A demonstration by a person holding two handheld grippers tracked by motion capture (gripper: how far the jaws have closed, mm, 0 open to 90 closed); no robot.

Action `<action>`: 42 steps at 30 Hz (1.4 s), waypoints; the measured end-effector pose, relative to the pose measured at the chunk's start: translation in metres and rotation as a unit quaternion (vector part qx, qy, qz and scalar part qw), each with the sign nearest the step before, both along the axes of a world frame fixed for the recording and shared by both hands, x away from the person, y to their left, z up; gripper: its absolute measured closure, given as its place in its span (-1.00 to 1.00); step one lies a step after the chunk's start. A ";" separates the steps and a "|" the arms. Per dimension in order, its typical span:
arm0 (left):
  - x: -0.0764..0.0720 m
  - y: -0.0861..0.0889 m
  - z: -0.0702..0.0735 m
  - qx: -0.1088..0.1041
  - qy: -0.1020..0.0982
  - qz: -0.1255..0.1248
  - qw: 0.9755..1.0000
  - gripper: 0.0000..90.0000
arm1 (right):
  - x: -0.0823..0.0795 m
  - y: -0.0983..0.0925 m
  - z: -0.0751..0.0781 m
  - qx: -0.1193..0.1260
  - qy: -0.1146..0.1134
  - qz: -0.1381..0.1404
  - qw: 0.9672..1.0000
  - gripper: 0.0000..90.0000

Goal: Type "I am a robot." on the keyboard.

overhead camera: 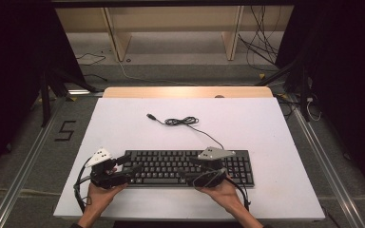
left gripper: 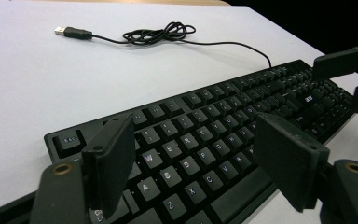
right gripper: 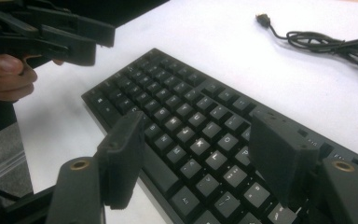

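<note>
Your left gripper and right gripper both hang over the black keyboard, which lies near your edge of the white table with its long axis running left to right across you. Both sets of jaws stand wide apart with nothing between them; in each gripper view the keys lie just below and ahead of the pads, untouched. The left gripper sits at the keyboard's left end, by the Esc corner, while the right one is over the middle-right keys, so each hand is nearest its own end. The keyboard's cable runs off the back edge into a loose coil ending in a USB plug, well behind. Open tabletop surrounds the keyboard, widest beyond its back edge and narrow toward your edge.
</note>
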State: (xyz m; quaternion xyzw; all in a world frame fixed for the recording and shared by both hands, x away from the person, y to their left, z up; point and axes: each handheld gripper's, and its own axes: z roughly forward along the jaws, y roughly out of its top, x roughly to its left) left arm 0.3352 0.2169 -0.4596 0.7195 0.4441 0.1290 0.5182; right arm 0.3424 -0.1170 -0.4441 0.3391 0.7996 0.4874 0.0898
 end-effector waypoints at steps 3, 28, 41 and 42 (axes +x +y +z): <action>0.002 -0.002 -0.001 -0.002 0.005 0.000 1.000 -0.35 | -0.001 -0.003 0.002 0.008 -0.006 -0.004 1.000 -0.21; 0.026 -0.023 -0.001 0.043 0.029 -0.026 0.998 0.31 | -0.009 -0.022 0.006 0.023 -0.023 -0.024 0.999 -0.31; 0.043 -0.041 -0.005 0.079 0.054 -0.057 0.994 0.92 | -0.009 -0.022 0.005 0.024 -0.023 -0.022 0.999 -0.30; 0.043 -0.043 -0.006 0.083 0.056 -0.058 0.993 0.95 | -0.009 -0.022 0.005 0.024 -0.023 -0.022 0.999 -0.30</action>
